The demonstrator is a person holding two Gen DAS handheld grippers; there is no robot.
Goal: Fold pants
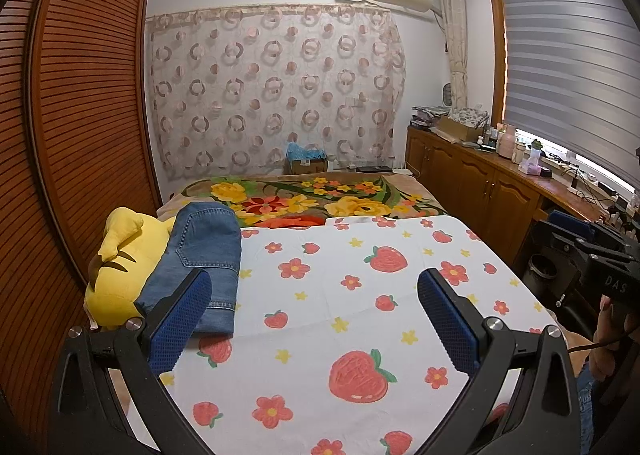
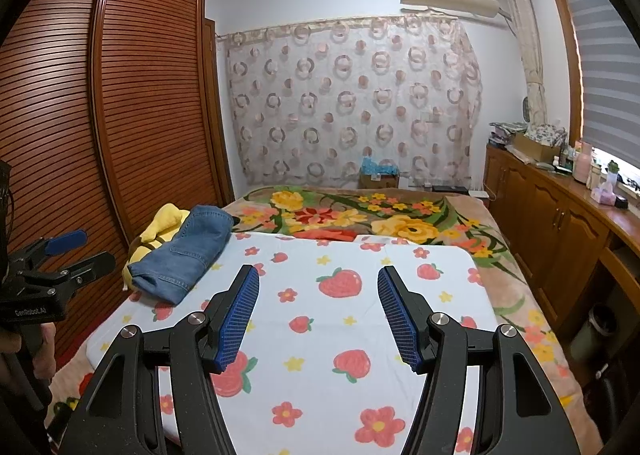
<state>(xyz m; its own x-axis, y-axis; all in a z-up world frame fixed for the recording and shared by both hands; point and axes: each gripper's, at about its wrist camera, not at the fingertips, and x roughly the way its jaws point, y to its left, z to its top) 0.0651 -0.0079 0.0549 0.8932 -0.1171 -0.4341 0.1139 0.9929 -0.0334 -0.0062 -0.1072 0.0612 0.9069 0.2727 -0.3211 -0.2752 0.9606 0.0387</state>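
Observation:
Folded blue denim pants [image 1: 200,259] lie in a compact stack at the left edge of the strawberry-print sheet [image 1: 340,295], leaning on a yellow plush toy [image 1: 120,267]. They also show in the right wrist view [image 2: 184,251]. My left gripper [image 1: 314,295] is open and empty, its left finger just in front of the pants. My right gripper [image 2: 318,295] is open and empty above the middle of the sheet [image 2: 340,335]. The right gripper shows at the right edge of the left wrist view [image 1: 580,247]; the left gripper shows at the left edge of the right wrist view [image 2: 76,251].
A floral blanket [image 1: 320,199] covers the far part of the bed. A slatted wooden wardrobe [image 1: 80,95] stands close on the left. A wooden cabinet [image 1: 480,175] with clutter runs along the right under the window. A cardboard box [image 1: 304,163] sits beyond the bed.

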